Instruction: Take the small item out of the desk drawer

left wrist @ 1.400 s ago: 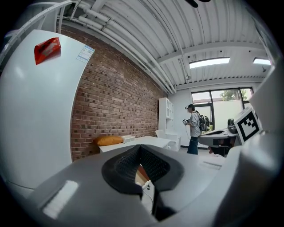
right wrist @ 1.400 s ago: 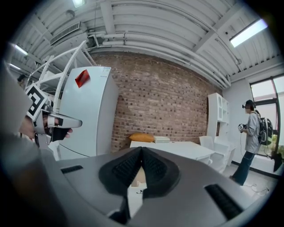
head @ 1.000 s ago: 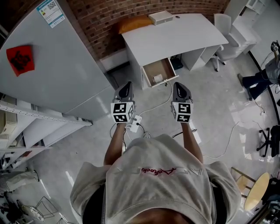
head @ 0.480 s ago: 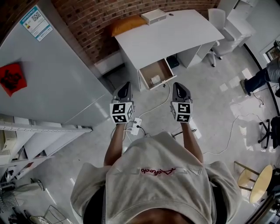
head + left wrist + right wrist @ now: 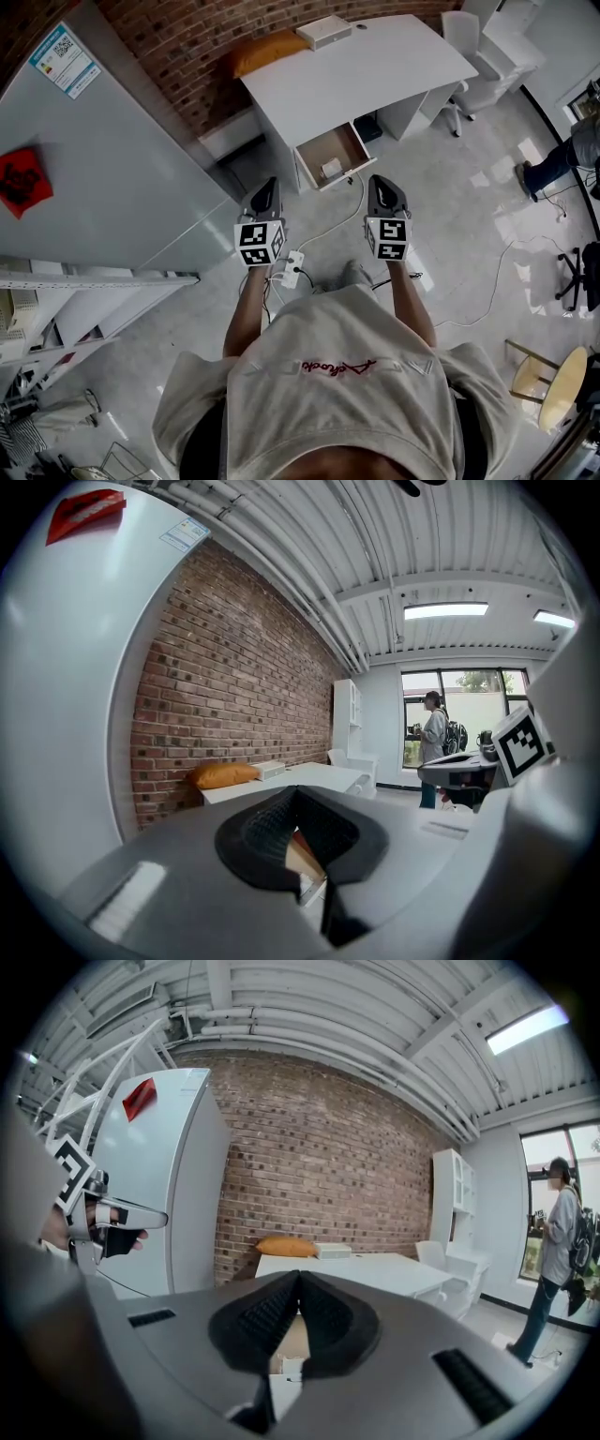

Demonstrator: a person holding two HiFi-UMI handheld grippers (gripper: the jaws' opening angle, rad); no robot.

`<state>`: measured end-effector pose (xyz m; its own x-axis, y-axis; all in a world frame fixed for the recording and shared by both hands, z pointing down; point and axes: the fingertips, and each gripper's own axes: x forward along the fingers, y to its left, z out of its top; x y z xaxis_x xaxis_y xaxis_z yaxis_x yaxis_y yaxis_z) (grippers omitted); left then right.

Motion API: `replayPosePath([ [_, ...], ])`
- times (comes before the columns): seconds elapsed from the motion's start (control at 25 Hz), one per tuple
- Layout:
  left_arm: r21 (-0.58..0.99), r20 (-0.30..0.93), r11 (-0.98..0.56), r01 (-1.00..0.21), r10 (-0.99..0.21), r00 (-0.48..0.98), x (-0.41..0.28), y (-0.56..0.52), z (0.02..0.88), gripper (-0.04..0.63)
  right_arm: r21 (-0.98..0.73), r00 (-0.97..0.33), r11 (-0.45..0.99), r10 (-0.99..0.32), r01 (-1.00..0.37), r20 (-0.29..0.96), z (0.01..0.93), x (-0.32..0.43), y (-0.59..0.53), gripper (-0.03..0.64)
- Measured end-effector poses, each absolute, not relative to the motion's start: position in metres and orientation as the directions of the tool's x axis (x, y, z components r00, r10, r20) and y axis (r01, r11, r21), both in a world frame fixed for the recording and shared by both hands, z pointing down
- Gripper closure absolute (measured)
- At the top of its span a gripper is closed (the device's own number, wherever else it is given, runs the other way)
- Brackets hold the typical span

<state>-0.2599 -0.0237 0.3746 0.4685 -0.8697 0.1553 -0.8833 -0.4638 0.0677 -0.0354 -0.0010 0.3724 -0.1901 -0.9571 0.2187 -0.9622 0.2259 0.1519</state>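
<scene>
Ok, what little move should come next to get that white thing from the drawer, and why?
Probably move closer, carrying the right gripper toward the open drawer. The small white item lies inside it, but that gripper hangs short of the desk, its jaws shut and empty.

The small white item in the open drawer is too small to identify from the head view

Bright ceiling strip lights; floor glare; fisheye vignetting.

Grey T-shirt, pink script, grey left gripper, right gripper, black-white cubes
</scene>
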Motion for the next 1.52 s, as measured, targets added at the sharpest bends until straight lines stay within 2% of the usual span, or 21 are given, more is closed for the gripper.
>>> replayPosePath([
  [0.72, 0.059, 0.188, -0.462, -0.885, -0.865, 0.464, -0.181, -0.117, 0.383, 0.587, 0.128, -0.222, 0.260, -0.942, -0.957, 0.250, 0.388, 0.034, -0.094, 0.604],
  [1.32, 0.037, 0.229, -0.383, -0.923, -0.896, 0.381, -0.102, -0.205, 0.380, 0.587, 0.077, -0.332, 0.363, -0.906, -0.929, 0.264, 0.392, 0.104, -0.201, 0.606],
  [1.52, 0.031, 0.253, -0.354, -0.935, -0.902, 0.351, -0.094, -0.217, 0.387, 0.587, 0.068, -0.362, 0.391, -0.894, -0.918, 0.263, 0.395, 0.115, -0.225, 0.606],
])
